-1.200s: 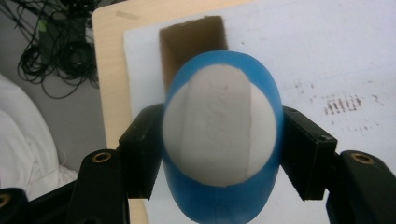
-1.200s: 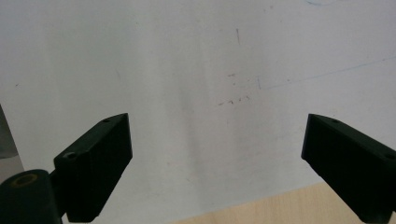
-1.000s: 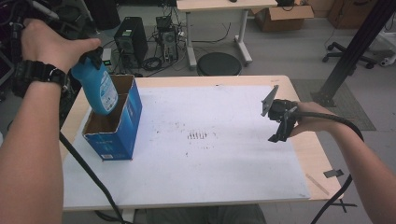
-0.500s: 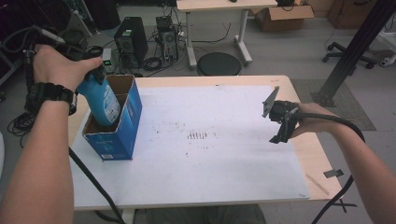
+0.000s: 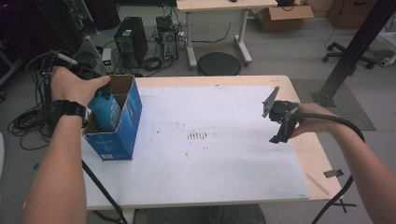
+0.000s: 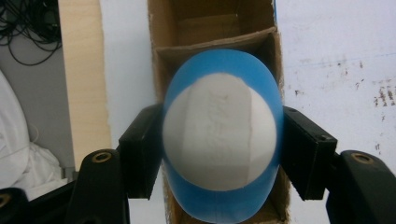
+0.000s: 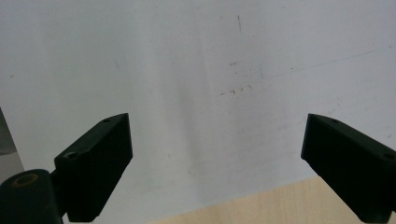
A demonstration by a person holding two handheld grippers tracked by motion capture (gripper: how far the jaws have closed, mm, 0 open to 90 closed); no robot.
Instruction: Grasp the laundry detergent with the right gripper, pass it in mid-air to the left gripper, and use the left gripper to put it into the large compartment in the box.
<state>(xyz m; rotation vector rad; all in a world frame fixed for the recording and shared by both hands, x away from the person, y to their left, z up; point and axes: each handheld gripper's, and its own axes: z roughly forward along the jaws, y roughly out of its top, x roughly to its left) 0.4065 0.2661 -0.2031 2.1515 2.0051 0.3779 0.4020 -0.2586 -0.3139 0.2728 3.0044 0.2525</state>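
A blue bottle [image 5: 105,110] with a white base [image 6: 219,138] hangs partly inside an open blue cardboard box [image 5: 125,126] at the table's left. My left gripper [image 6: 219,154] is shut on the bottle, its jaws pressing both sides. In the high view the left gripper [image 5: 88,77] sits above the box under the person's hand. My right gripper [image 5: 279,122] hovers open over the table's right side. In the right gripper view its jaws stand wide apart with nothing between them [image 7: 217,158].
A white sheet [image 5: 210,140] covers most of the wooden table [image 5: 308,154], with dark smudges near its middle. The box has a cardboard divider [image 6: 215,39] inside. A round black stool [image 5: 218,64], computer towers and cables stand on the floor beyond the table.
My left gripper has lowered the blue bottle from above the box down into it. The right gripper has stayed nearly still.
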